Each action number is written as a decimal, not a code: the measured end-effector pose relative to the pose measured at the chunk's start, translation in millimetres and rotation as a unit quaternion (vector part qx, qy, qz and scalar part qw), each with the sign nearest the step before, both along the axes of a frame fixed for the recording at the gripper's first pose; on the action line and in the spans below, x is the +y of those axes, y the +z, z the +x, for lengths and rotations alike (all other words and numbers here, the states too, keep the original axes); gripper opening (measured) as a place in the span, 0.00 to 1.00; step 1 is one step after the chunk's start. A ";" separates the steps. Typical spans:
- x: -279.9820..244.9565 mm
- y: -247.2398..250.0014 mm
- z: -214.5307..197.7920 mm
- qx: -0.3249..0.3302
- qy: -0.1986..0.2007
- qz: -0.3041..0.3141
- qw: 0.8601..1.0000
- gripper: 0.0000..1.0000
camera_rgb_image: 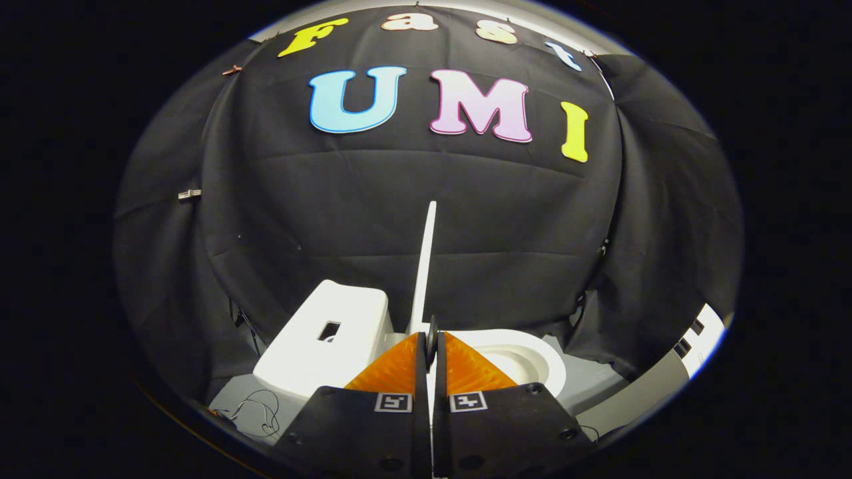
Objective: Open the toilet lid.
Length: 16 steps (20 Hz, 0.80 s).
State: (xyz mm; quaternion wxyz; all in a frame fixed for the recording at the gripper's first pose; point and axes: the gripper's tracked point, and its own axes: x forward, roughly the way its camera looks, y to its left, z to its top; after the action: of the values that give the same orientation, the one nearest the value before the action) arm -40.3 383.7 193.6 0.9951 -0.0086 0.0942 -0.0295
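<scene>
Pinching the thin white plastic toilet lid (pixel 425 266) edge-on, the tongs (pixel 431 342) clamp together on its rim, holding it upright between the white tank (pixel 326 332) and the open white bowl (pixel 526 359), so it cannot drop.

We find no readable word, brand or number on the toilet (pixel 512 359) or its raised lid (pixel 424 266). The only signs are two small square black-and-white coded markers (pixel 429 402), one on each finger of the hand-held gripper (pixel 431 340), whose fingers press on the lid's edge; their pattern spells nothing.
</scene>
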 end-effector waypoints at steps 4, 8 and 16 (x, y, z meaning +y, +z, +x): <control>25.9 -0.1 0.5 -0.004 0.010 -0.019 1.000 0.06; 47.9 -1.9 1.4 -0.006 0.008 -0.030 0.999 0.06; 91.2 -9.9 3.1 -0.022 0.017 -0.071 0.997 0.06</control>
State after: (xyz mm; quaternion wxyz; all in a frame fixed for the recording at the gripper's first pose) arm -37.2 474.9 183.7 0.9942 -0.0799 0.0698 -0.0191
